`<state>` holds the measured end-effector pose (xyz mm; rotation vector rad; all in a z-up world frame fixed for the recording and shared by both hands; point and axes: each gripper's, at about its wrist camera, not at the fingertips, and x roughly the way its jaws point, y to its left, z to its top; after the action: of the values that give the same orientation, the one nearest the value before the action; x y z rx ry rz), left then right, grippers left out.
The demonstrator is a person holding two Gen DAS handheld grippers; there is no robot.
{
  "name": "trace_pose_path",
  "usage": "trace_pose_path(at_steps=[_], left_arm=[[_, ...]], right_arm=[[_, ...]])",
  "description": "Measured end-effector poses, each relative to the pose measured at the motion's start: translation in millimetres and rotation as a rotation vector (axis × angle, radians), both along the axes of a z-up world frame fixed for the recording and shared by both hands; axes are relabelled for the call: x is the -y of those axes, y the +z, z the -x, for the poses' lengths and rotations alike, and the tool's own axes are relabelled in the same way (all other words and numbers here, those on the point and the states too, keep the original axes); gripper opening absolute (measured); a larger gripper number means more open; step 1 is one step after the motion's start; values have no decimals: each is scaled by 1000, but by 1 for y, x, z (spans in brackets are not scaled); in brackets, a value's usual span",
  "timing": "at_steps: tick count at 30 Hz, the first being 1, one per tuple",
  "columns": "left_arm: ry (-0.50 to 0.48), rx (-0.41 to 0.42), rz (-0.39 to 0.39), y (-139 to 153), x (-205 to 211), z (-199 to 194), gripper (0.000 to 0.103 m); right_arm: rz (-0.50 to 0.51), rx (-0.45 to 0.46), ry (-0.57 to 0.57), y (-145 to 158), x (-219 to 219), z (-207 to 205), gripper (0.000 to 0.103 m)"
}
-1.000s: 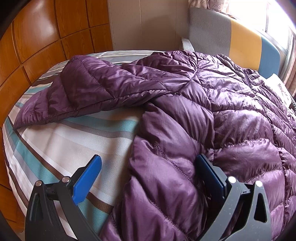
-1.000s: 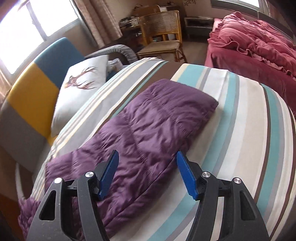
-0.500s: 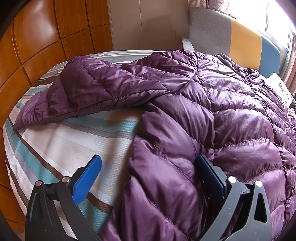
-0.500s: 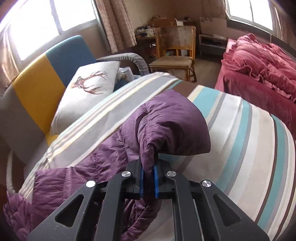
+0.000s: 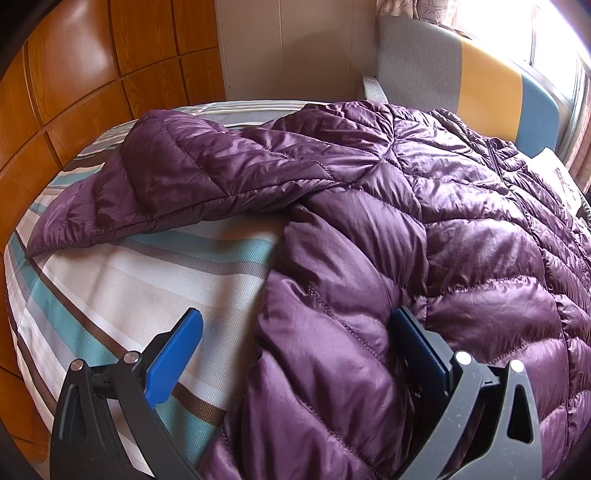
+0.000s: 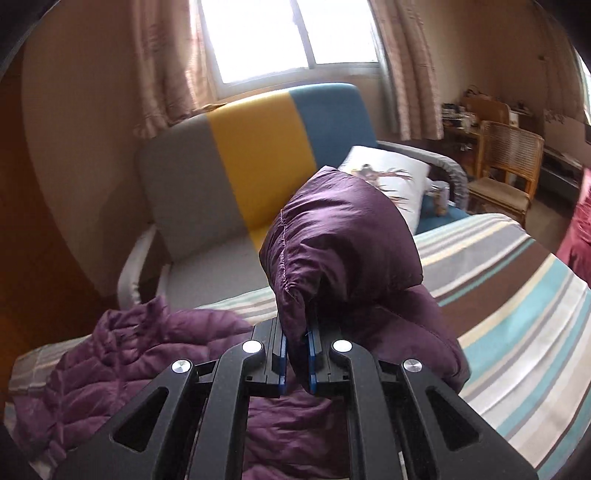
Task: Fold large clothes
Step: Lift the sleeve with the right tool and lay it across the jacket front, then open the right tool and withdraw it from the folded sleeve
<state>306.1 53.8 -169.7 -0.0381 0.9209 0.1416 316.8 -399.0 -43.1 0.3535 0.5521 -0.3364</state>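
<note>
a: any writing, brand or label? none readable in either view. the white cushion on the grey, yellow and blue armchair carries a printed figure, no text.

b: noted. the task's thing?

a: a purple quilted down jacket, shiny fabric, stitched in slanting panels. it lies spread over the bed with the striped sheet in white, teal, grey and brown. one sleeve stretches flat toward the wood-panelled wall.

b: left gripper?

a: left gripper, black frame, blue pads, jaws wide apart. the near edge of the jacket bulges up between them. the left pad stands over bare sheet, clear of the fabric. the right pad sits against a fold of the jacket; whether it presses, i cannot tell. nothing is clamped.

b: right gripper?

a: right gripper, same build. its jaws are drawn almost together and pinch the end of the other sleeve. the cuff balloons above the blue pads, lifted off the sheet, with its seam stitching facing the camera. the rest of the jacket lies rumpled below and to the left, on the bed.

b: background?

a: a curtained window behind the armchair, a cane-backed wooden chair at right.
</note>
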Motion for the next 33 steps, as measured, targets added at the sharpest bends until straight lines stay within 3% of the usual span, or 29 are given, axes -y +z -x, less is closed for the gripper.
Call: trace_pose_path(at_steps=[8, 15, 18, 20, 26, 33], left_arm=[[0, 1, 2, 0, -1, 0, 101], [1, 1, 8, 0, -1, 0, 101], [1, 1, 8, 0, -1, -1, 101], [1, 1, 7, 0, -1, 0, 101], [1, 2, 5, -1, -1, 0, 101], [2, 2, 6, -1, 0, 0, 101]], right_arm=[[130, -44, 280, -3, -136, -46, 8], [333, -184, 497, -46, -230, -62, 8], [348, -230, 546, -61, -243, -57, 13], [317, -271, 592, -66, -244, -55, 26], [248, -232, 713, -64, -250, -34, 45], [170, -135, 778, -46, -244, 2, 46]])
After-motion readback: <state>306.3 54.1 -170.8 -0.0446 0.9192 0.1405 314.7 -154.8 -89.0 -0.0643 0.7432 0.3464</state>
